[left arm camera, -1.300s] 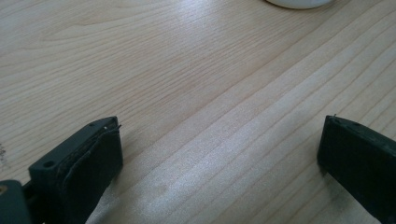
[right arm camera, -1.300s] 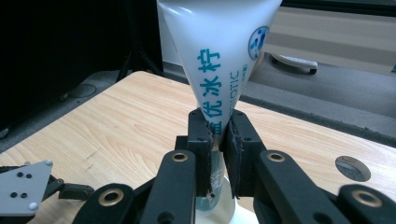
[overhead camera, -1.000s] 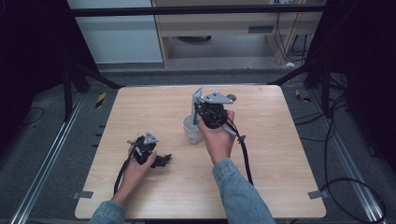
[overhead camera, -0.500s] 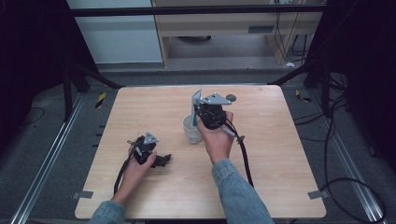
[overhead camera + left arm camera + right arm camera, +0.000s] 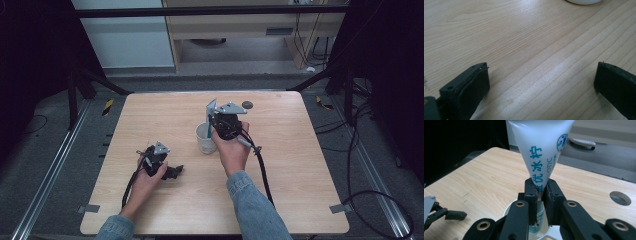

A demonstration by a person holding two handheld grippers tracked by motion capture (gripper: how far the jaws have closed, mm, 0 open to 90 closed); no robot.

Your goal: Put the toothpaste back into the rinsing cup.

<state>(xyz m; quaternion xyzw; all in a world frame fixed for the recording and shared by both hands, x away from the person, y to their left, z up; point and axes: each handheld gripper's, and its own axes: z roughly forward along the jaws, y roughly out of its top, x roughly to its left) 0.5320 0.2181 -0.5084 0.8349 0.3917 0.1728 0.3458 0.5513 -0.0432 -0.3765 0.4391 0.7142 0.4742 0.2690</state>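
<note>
A white tube [image 5: 541,150] with blue print stands upright in a white cup [image 5: 205,140] near the middle of the wooden table [image 5: 300,165]. My right gripper [image 5: 541,195] is shut on the tube's lower part, just above the cup's rim [image 5: 508,211]. In the high view the right gripper [image 5: 216,122] sits over the cup, held by a hand from the near side. My left gripper [image 5: 172,171] rests low on the table at the front left, apart from the cup. Its jaws stand wide open over bare wood [image 5: 542,72], with the cup's base [image 5: 584,2] at the top edge.
A dark round grommet [image 5: 247,105] sits in the table behind the right gripper. The right gripper's cable [image 5: 262,172] trails toward the table's near edge. Black frame legs and floor cables surround the table.
</note>
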